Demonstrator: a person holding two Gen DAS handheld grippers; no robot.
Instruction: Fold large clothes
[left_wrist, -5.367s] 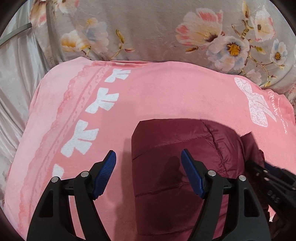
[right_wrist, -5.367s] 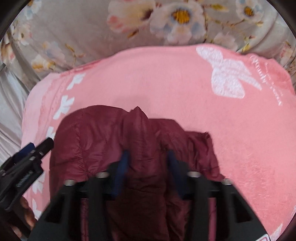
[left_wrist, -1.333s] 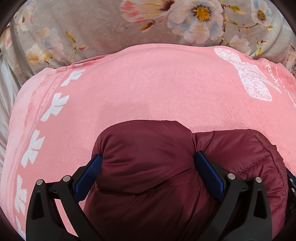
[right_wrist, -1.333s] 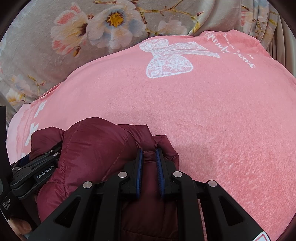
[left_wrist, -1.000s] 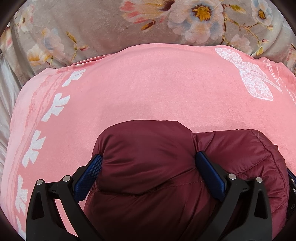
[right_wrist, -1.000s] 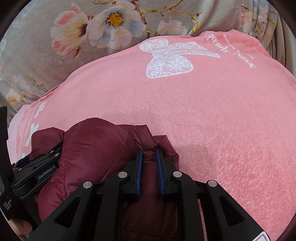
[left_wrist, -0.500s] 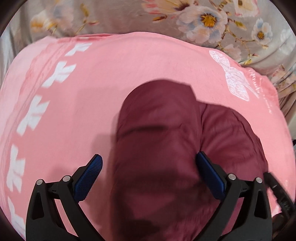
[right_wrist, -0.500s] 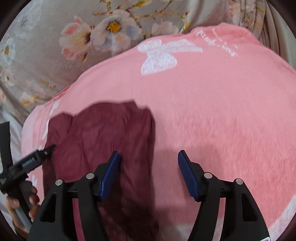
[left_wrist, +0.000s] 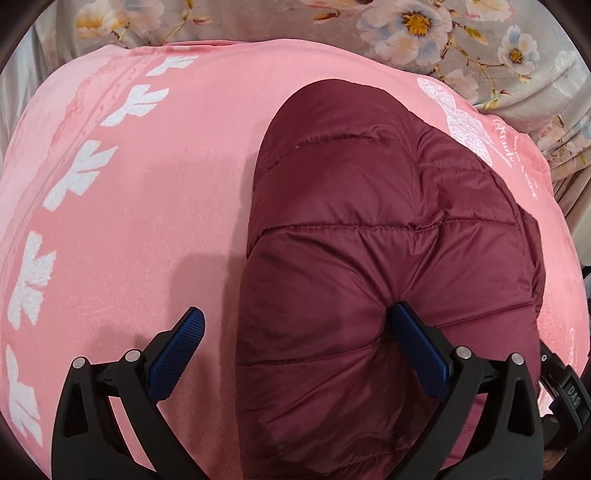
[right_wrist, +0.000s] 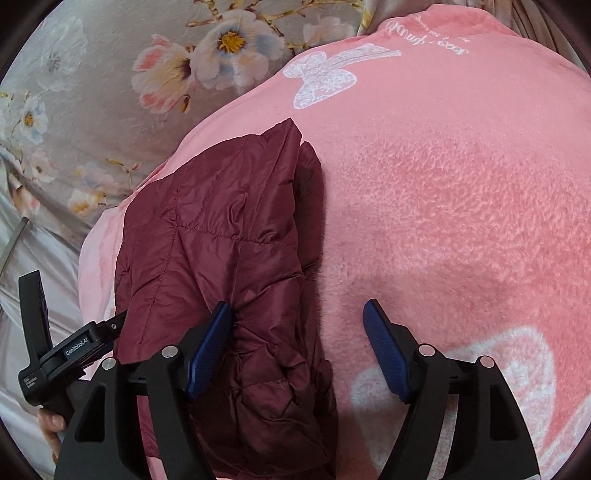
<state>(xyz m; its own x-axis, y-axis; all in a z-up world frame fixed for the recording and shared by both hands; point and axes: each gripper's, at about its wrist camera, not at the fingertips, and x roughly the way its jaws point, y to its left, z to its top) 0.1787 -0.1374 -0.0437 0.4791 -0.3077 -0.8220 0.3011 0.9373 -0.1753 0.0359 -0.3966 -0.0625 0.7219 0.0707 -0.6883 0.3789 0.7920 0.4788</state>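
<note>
A folded maroon puffer jacket (left_wrist: 369, 240) lies on a pink blanket (left_wrist: 147, 221). In the left wrist view my left gripper (left_wrist: 297, 332) stands open. Its right finger rests over the jacket's near part and its left finger hangs over bare blanket. In the right wrist view the jacket (right_wrist: 221, 240) lies left of centre. My right gripper (right_wrist: 297, 314) has its jaws opening. The jacket's right edge sits between them, and the pads do not press on it. The left gripper's body (right_wrist: 74, 350) shows at the lower left, held by a hand (right_wrist: 51, 424).
The pink blanket (right_wrist: 443, 203) has white bow prints and spreads wide to the right of the jacket. A grey floral sheet (right_wrist: 110, 92) lies beyond it. Plain grey fabric (right_wrist: 37, 277) runs along the left edge.
My right gripper let go of the jacket fold and its jaws spread wide. Both grippers drew back, and the jacket now lies longer and flatter on the blanket.
</note>
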